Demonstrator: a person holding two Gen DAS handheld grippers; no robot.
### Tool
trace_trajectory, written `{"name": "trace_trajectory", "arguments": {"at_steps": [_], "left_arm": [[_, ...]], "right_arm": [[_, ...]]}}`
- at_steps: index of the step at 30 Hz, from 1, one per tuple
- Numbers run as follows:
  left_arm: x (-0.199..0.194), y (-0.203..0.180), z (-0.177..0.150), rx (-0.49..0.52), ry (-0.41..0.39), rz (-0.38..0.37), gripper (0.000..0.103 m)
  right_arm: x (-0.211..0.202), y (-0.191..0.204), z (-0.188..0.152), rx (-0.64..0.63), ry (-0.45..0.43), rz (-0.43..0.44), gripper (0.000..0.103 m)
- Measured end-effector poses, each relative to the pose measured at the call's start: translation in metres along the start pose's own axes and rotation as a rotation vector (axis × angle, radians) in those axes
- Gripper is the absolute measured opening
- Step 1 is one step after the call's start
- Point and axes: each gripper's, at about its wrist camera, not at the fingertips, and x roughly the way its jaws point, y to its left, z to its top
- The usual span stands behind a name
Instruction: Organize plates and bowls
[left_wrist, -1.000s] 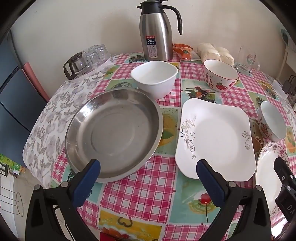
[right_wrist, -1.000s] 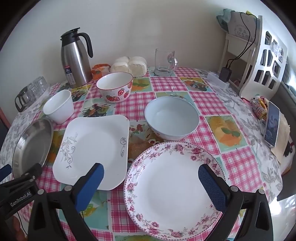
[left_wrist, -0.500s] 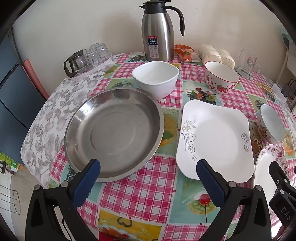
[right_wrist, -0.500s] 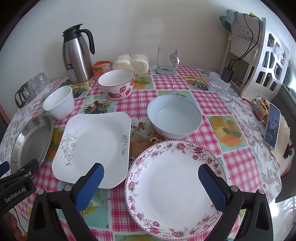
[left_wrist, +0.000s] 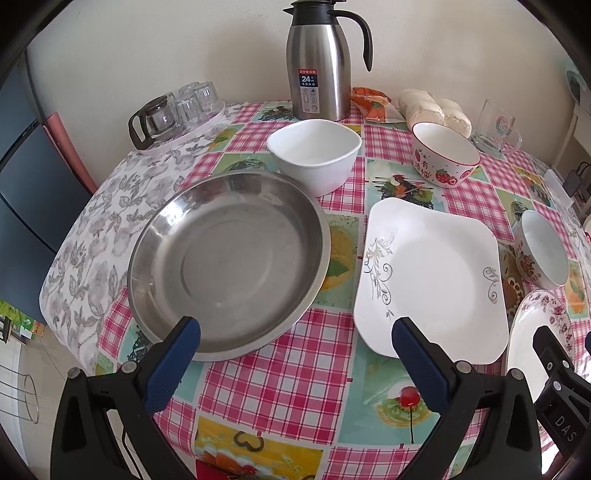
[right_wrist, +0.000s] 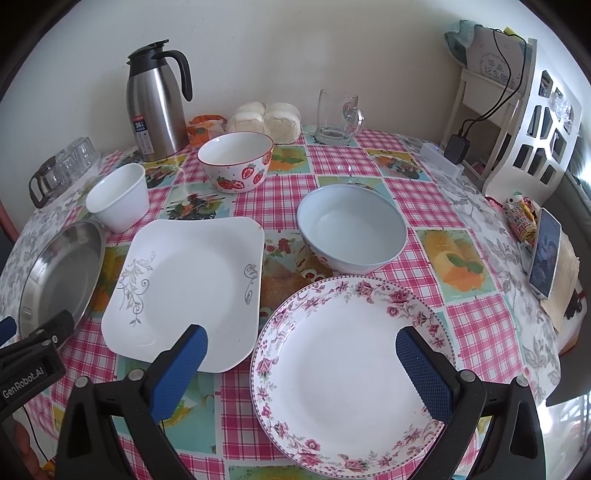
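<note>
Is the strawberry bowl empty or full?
Empty: the strawberry bowl stands upright and its white inside shows bare in the right wrist view.

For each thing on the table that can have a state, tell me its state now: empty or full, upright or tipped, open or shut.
steel plate: empty, flat
square plate: empty, flat
floral plate: empty, flat
white bowl: empty, upright
strawberry bowl: empty, upright
blue bowl: empty, upright
thermos: upright, lid shut
glass mug: empty, upright
left gripper: open, holds nothing
right gripper: open, holds nothing
</note>
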Motion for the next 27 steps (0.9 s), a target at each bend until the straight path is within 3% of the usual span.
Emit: {"name": "trace_trajectory", "arguments": {"at_steps": [27], "left_arm": [[-0.0003,0.0017,-0.0004,0.001,0.000,-0.003,0.103]], "right_arm": [[0.0018,0.0019,-0.0012,-0.012,0.001,-0.011,0.103]]}}
